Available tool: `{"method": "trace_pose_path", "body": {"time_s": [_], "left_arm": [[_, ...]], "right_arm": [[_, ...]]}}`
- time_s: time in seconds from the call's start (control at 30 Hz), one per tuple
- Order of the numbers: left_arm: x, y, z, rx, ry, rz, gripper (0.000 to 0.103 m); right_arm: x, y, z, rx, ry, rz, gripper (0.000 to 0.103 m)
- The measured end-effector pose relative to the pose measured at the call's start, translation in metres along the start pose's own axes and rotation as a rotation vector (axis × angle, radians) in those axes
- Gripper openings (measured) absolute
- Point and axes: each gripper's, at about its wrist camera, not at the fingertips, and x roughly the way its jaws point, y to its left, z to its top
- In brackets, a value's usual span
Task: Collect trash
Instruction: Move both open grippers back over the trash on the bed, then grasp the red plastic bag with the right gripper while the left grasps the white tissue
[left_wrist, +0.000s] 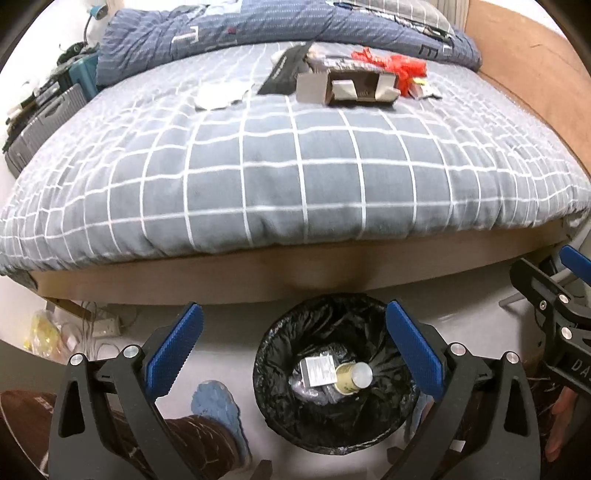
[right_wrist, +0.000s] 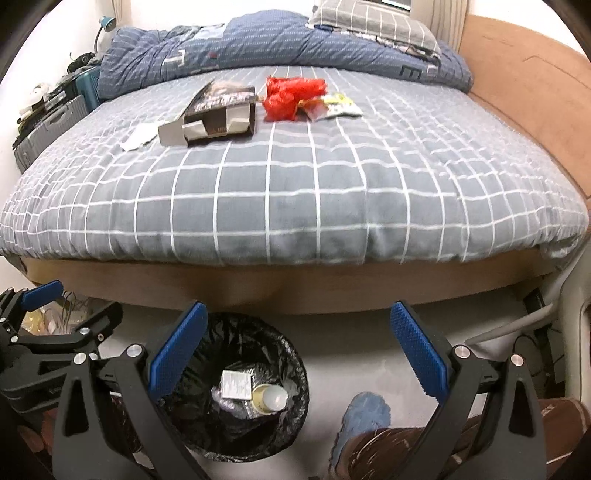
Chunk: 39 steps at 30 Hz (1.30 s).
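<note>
A black-lined trash bin (left_wrist: 280, 413) (right_wrist: 295, 413) stands on the floor before the bed, holding a yellow cup (left_wrist: 352, 376) (right_wrist: 267, 398) and a packet. On the bed lie an opened cardboard box (left_wrist: 347, 86) (right_wrist: 218, 118), a red plastic bag (left_wrist: 395, 66) (right_wrist: 291, 96), a yellow-white wrapper (right_wrist: 338, 105) and a white tissue (left_wrist: 221, 94) (right_wrist: 140, 134). My left gripper (left_wrist: 293, 332) is open and empty above the bin. My right gripper (right_wrist: 297, 332) is open and empty, beside the bin.
The bed (left_wrist: 295, 177) has a grey checked cover and a folded blue duvet (right_wrist: 258, 44) at the back. A suitcase (left_wrist: 40, 125) stands to the left. A power strip with cables (left_wrist: 103, 326) lies under the bed edge. My slippered foot (left_wrist: 218, 406) (right_wrist: 362, 417) is beside the bin.
</note>
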Motion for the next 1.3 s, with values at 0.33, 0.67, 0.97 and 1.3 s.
{"method": "trace_pose_path", "body": {"time_s": [0.33,0.67,0.97,1.3], "left_arm": [[-0.007,0.016,0.029,-0.018,-0.055,0.007,0.097],[0.003,0.038,0.078,-0.053,-0.107,0.015,0.097],[0.013,0.048,0.105,-0.052,-0.116,0.014,0.097],[0.027,0.058,0.135,-0.061,-0.121,0.011,0.097]], "right_arm": [[-0.008,0.005,0.025,-0.016,-0.069,-0.004,0.096],[0.003,0.005,0.068,-0.011,-0.126,0.014,0.096],[0.020,0.004,0.100,-0.004,-0.139,0.027,0.095],[0.036,0.008,0.129,-0.011,-0.151,0.034,0.095]]}}
